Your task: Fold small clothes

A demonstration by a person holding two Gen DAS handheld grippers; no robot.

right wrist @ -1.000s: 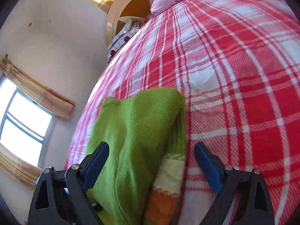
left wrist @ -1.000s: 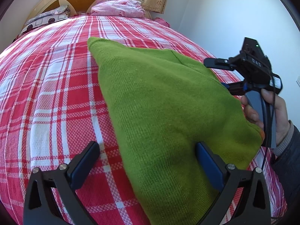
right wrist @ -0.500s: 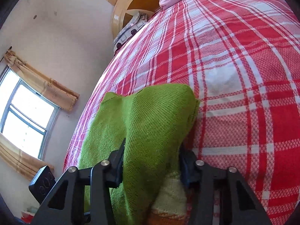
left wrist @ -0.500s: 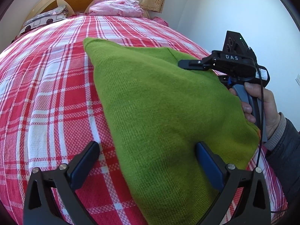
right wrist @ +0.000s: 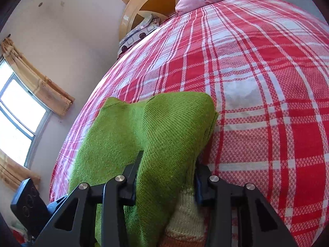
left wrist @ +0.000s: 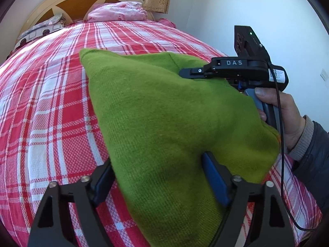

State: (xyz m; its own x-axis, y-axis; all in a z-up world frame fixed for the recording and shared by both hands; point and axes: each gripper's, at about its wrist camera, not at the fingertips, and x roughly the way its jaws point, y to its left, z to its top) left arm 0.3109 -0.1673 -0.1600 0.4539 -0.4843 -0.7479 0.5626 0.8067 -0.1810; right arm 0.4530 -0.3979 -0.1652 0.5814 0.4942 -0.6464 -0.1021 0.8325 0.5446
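A green knitted garment (left wrist: 164, 113) lies on the red plaid bed (left wrist: 51, 103). My left gripper (left wrist: 158, 181) straddles its near edge, and its jaws are closing with a ridge of the cloth between the blue pads. My right gripper (right wrist: 166, 170) is closing on a raised fold of the green garment (right wrist: 164, 123), which its pads pinch. A cream and orange striped cuff (right wrist: 185, 216) shows just below those pads. In the left wrist view the right gripper (left wrist: 183, 73) rests over the garment's far right corner, held by a person's hand (left wrist: 287, 113).
A wooden headboard (left wrist: 78, 0), a pink bundle (left wrist: 117, 11) and a patterned pillow (left wrist: 39, 30) sit at the bed's far end. A white wall (left wrist: 246, 10) runs along the right side. A curtained window (right wrist: 16, 107) is beyond the other side.
The right gripper went from wide open to pinching a fold of the green garment and slid further onto it. The left jaws narrowed around the cloth.
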